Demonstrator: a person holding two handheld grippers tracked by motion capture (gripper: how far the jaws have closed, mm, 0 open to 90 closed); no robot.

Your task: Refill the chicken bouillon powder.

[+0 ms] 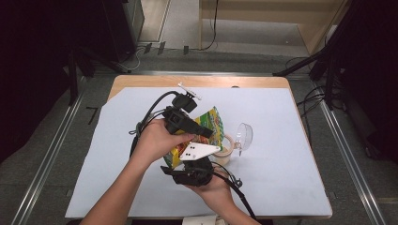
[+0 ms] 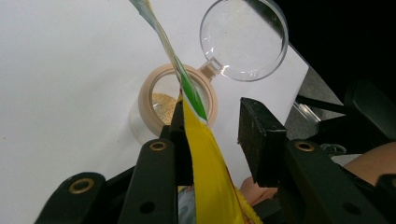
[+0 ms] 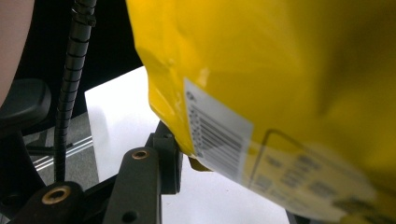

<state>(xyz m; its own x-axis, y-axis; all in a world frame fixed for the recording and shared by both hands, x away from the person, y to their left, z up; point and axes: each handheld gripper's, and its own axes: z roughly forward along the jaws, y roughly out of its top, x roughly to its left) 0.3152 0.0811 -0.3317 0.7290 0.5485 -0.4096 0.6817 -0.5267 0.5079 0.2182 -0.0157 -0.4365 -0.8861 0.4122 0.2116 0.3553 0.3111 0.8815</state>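
Observation:
A yellow and green snack bag [image 1: 212, 121] hangs tilted in the air over a small clear jar [image 1: 228, 149] with a beige rim. The jar's clear lid [image 1: 244, 135] is flipped open to its right. In the left gripper view the bag's thin open edge [image 2: 187, 93] points down at the jar's rim [image 2: 148, 95], and pale grains lie inside the jar. My left gripper [image 1: 203, 131] [image 2: 215, 116] has the bag along one jaw, with a gap to the other. My right gripper [image 1: 186, 162] [image 3: 229, 177] grips the bag's bottom [image 3: 280, 70], where a barcode shows.
A pale blue mat [image 1: 281, 178] covers the wooden table [image 1: 202, 80], with open mat to the left, right and far side of the jar. Cables trail from both grippers toward the person. Dark stands and cables stand on the floor beyond the table.

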